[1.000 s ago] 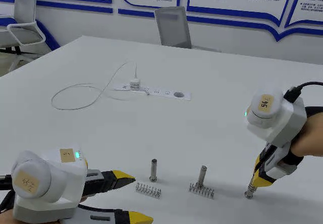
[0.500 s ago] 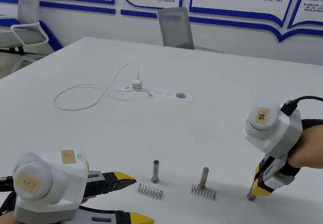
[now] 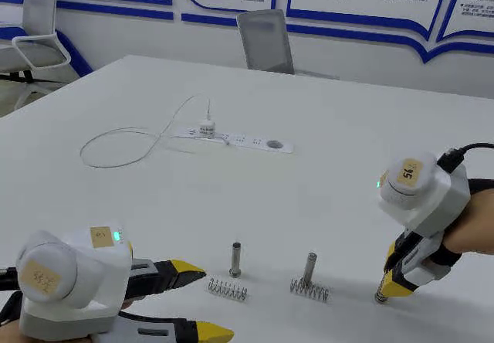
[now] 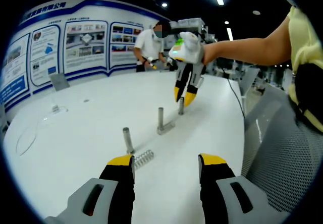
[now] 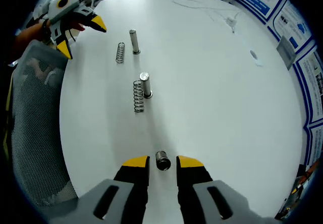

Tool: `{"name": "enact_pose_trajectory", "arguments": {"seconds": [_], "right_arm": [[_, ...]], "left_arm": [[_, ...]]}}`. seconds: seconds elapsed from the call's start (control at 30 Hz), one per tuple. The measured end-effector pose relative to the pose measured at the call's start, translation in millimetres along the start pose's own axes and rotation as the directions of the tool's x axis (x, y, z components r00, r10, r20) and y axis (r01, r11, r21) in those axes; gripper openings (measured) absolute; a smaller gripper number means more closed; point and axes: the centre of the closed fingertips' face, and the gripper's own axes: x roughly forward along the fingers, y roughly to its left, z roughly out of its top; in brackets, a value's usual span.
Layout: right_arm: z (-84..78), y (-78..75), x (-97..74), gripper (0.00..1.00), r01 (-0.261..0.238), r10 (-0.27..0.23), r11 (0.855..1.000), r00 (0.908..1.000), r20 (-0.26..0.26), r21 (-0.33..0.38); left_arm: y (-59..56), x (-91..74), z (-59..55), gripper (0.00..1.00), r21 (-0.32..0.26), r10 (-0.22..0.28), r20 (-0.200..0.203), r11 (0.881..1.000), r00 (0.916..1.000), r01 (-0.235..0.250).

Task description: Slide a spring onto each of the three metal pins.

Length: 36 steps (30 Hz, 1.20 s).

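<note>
Three metal pins stand in a row on the white table [image 3: 324, 165]. The left pin [image 3: 235, 259] and middle pin [image 3: 309, 267] are bare. One spring [image 3: 227, 289] lies flat by the left pin, another spring [image 3: 309, 290] by the middle pin. The right pin [image 5: 162, 161] carries a spring around it. My right gripper [image 5: 162, 162] straddles it from above, jaws narrowly open with slim gaps on both sides. My left gripper [image 4: 165, 164] hovers wide open and holds nothing, just short of the left pin [image 4: 127, 140].
A white power strip [image 3: 239, 138] with a thin looping cable [image 3: 116, 138] lies farther back on the table. Grey chairs [image 3: 266, 42] stand beyond the far edge. A person stands in the background of the left gripper view.
My right gripper has sunk a little lower over the right pin. The left gripper, the other pins and the loose springs have stayed put.
</note>
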Motion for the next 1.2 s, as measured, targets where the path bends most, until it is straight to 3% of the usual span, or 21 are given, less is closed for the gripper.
{"name": "enact_pose_trajectory", "arguments": {"seconds": [0.27, 0.4, 0.8, 1.2], "right_arm": [[17.3, 3.0, -7.8, 0.23, 0.024, -0.023, 0.999, 0.9987, 0.046, -0.032], [28.5, 8.0, -5.0, 0.22, 0.007, -0.005, 1.000, 0.9970, 0.077, -0.026], [56.2, 25.8, 14.4, 0.19, -0.031, 0.037, 0.998, 0.9926, 0.116, -0.048], [64.0, 35.5, 37.7, 0.15, -0.062, 0.069, 0.996, 0.9905, 0.119, -0.059]], "left_arm": [[-0.5, 1.7, 1.2, 0.52, 0.003, -0.005, 0.002, 1.000, 1.0000, 0.005], [-0.3, 1.5, 1.4, 0.52, 0.003, -0.003, 0.002, 1.000, 1.0000, 0.003], [-0.5, 2.0, 3.3, 0.52, 0.006, -0.003, 0.003, 1.000, 1.0000, 0.003], [-2.0, 3.1, 3.5, 0.51, 0.007, -0.005, 0.000, 1.000, 1.0000, 0.005]]}}
